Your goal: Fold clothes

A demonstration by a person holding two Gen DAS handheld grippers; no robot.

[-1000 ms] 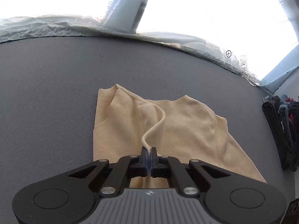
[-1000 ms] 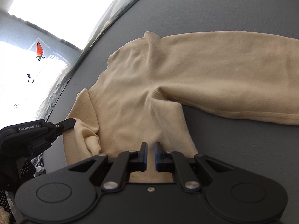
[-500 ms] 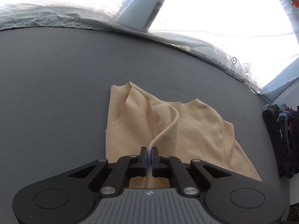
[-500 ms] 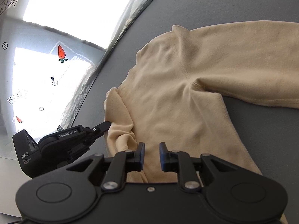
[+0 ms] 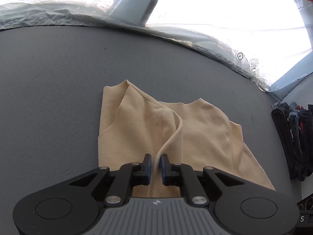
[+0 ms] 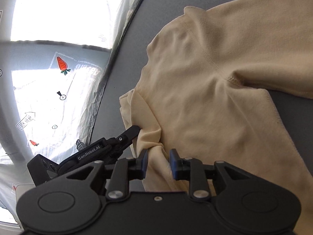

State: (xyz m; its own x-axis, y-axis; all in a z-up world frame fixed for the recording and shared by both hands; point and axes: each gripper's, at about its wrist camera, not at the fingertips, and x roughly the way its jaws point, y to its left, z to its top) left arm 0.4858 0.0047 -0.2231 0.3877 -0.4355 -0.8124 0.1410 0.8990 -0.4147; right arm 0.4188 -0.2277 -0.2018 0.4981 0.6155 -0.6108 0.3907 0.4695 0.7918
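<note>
A cream long-sleeved top [image 5: 187,137] lies on the grey table [image 5: 49,98], partly folded, with a raised ridge of cloth running to my left gripper [image 5: 156,161]. That gripper's jaws stand slightly apart around the ridge, which passes between them. In the right wrist view the top [image 6: 225,98] spreads out with a sleeve going off to the right. My right gripper [image 6: 158,156] is open over a bunched fold at the top's near edge. The left gripper [image 6: 135,130] shows there too, its tip against the same fold.
A pile of dark clothes [image 5: 293,137] lies at the table's right edge. Crinkled plastic sheeting [image 5: 195,35] with printed marks and carrot pictures [image 6: 62,64] hangs behind the table's far edge.
The left gripper's jaws, shut on the cloth ridge before, have parted slightly. The right gripper has opened wider and moved closer to the bunched fold beside the left gripper.
</note>
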